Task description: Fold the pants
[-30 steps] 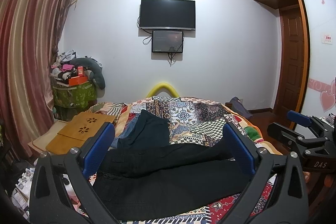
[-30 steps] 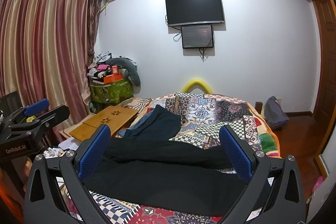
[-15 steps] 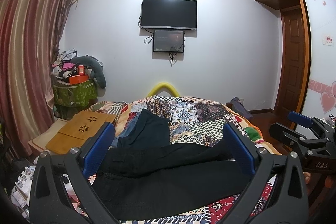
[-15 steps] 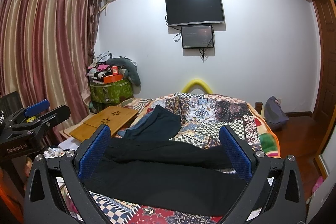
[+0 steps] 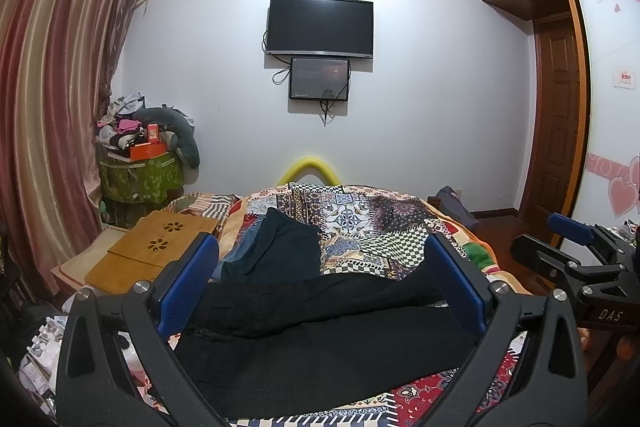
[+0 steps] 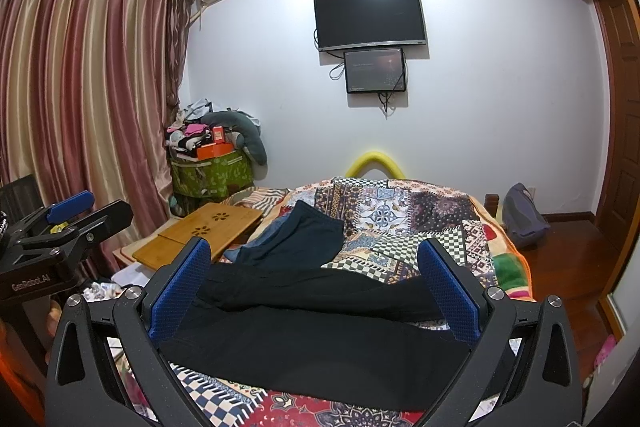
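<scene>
Black pants (image 5: 320, 339) lie spread crosswise on the near end of a patchwork bedspread (image 5: 360, 219), waist to the left, legs to the right. They also show in the right wrist view (image 6: 312, 331). My left gripper (image 5: 320, 283) is open and empty, held above the pants. My right gripper (image 6: 312, 279) is open and empty too, above the pants. Each gripper shows at the edge of the other's view: the right one (image 5: 576, 251) and the left one (image 6: 72, 223).
Dark blue clothes (image 5: 276, 247) lie further up the bed. A wooden lap table (image 5: 156, 247) sits at the bed's left. A green bin piled with clutter (image 5: 140, 175) stands by the curtain. A bag (image 6: 520, 215) sits on the floor at right, near a wooden door (image 5: 560, 115).
</scene>
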`<state>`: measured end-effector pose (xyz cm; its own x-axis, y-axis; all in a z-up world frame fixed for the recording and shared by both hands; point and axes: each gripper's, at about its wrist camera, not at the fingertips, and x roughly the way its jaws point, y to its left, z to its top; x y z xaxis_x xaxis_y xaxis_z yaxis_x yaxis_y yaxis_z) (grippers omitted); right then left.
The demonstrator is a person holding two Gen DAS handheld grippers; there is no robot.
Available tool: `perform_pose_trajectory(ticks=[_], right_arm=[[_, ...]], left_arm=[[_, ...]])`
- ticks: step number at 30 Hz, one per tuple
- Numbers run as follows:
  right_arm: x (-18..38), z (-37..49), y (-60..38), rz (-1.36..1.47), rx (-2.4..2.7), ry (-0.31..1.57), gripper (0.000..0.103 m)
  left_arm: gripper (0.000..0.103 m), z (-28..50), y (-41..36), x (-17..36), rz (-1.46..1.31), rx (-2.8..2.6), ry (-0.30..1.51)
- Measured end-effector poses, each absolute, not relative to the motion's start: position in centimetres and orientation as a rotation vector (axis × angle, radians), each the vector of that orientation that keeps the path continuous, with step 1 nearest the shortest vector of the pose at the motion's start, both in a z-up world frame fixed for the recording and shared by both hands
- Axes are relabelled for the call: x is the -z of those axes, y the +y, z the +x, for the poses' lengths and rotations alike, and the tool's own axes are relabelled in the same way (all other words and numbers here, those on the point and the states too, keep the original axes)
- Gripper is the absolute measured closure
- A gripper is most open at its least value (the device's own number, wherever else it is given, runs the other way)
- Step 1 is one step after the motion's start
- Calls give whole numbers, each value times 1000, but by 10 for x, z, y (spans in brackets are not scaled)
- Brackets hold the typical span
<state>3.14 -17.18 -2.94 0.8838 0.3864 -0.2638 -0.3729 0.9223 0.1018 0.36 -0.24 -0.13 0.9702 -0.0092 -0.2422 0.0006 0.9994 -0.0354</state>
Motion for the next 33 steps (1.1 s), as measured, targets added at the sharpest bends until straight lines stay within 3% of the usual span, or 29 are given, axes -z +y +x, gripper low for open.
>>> perform_pose_trajectory(ticks=[33], right_arm=[[45, 55, -180, 58, -387, 332, 0]], left_arm=[[0, 29, 8, 6, -53, 8, 296]])
